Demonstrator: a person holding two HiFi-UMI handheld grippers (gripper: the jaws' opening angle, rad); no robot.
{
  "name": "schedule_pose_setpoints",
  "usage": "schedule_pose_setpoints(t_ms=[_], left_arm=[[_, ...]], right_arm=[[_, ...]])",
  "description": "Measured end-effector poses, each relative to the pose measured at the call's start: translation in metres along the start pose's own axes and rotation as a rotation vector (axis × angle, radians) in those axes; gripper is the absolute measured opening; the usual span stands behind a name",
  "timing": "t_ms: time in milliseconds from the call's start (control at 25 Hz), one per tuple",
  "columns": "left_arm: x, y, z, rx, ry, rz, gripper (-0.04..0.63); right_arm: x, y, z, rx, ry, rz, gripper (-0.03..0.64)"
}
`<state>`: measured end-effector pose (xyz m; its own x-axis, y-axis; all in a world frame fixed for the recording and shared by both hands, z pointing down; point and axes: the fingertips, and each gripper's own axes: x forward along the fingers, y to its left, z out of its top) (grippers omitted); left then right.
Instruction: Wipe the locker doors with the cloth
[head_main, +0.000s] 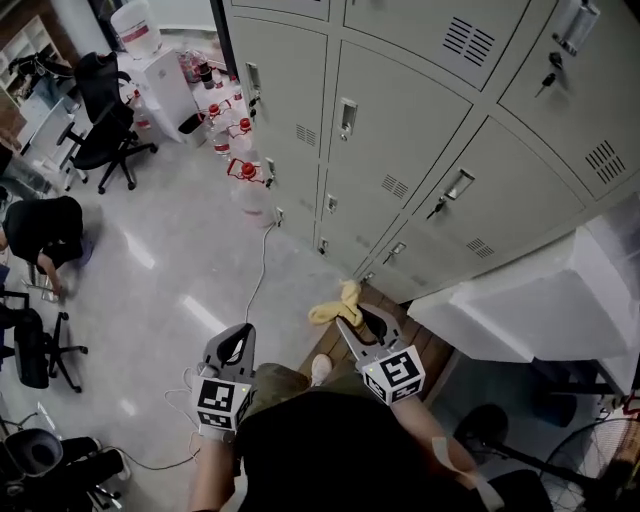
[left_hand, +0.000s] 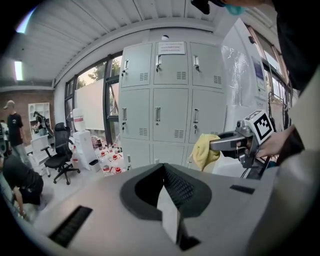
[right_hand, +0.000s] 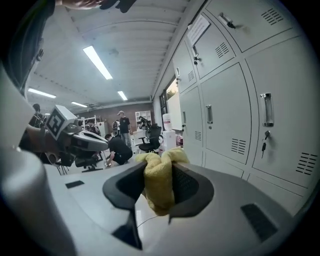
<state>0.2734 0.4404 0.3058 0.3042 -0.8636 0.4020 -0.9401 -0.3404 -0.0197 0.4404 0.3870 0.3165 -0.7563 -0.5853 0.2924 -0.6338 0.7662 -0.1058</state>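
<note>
Between R tongs (right_hand: 159, 172), bunched fluffy yellow cloth (right_hand: 160, 192), near lockers (head_main: 400, 150)

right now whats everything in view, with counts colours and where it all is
lockers: one bank, pale grey, ahead, doors shut
cloth: one, yellow, pinched in the right tongs, short of the doors
bottles: several, clear with red caps, on the floor at the lockers' left end
water cooler: one, white, beyond the bottles
chairs: at least three, black, along the left
cable: one, white, on the floor
crouching person: one, in black, far left
wrapped bulky item: one, white, right of the lockers
left tongs: shut, empty
right tongs: shut on the cloth
</note>
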Motion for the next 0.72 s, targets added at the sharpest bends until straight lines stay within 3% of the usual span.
schedule_pose_setpoints(t_ms=[360,720], left_arm=[[0.017,0.065,-0.011,-0.055,0.006,0.056,0.008],[0.082,0.188,-0.063,-0.060,-0.022,-0.029,0.008]], right_arm=[[0.066,-0.010,0.010,0.002,0.028,0.023,0.144],[0.200,0.002,-0.008,-0.043,0.034,-0.033,0.144]])
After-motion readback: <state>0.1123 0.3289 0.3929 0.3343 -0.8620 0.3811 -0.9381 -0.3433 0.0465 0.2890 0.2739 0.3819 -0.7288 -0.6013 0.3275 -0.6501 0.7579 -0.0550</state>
